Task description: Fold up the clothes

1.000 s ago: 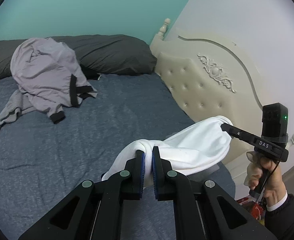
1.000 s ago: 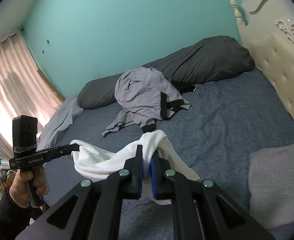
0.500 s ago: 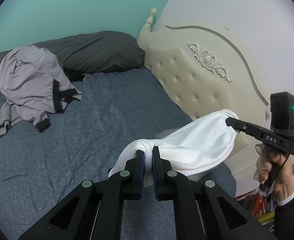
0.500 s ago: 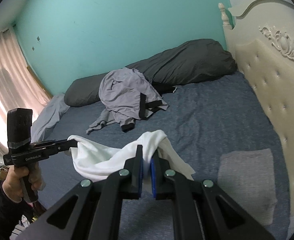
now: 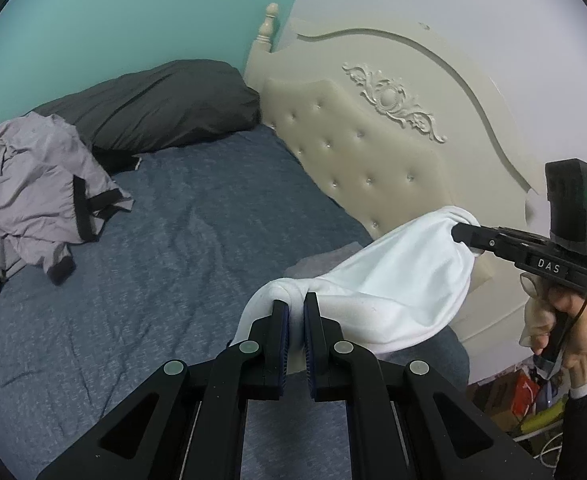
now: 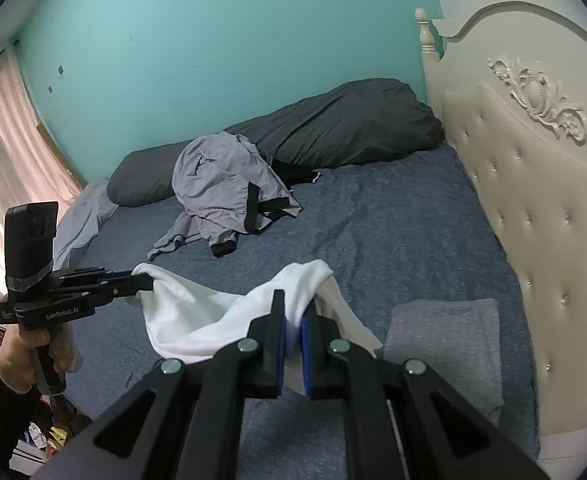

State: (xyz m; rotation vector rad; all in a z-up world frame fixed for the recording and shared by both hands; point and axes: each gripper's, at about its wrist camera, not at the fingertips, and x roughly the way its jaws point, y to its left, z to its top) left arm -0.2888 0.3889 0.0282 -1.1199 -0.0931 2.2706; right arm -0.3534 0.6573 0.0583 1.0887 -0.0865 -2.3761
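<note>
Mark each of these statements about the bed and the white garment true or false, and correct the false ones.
1. Both claws, left claw and right claw, grip the white garment. True.
2. The white garment lies flat on the bed. False: it hangs between the claws.
3. A folded grey cloth lies near the headboard. True.
4. The crumpled grey garment is neatly folded. False: it lies in a heap against the dark pillow.

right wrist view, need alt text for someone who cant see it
The right gripper and the left gripper each pinch an end of a white garment, which sags between them above a blue bed. A folded grey cloth lies near the cream headboard; a crumpled grey garment sits further back.
</note>
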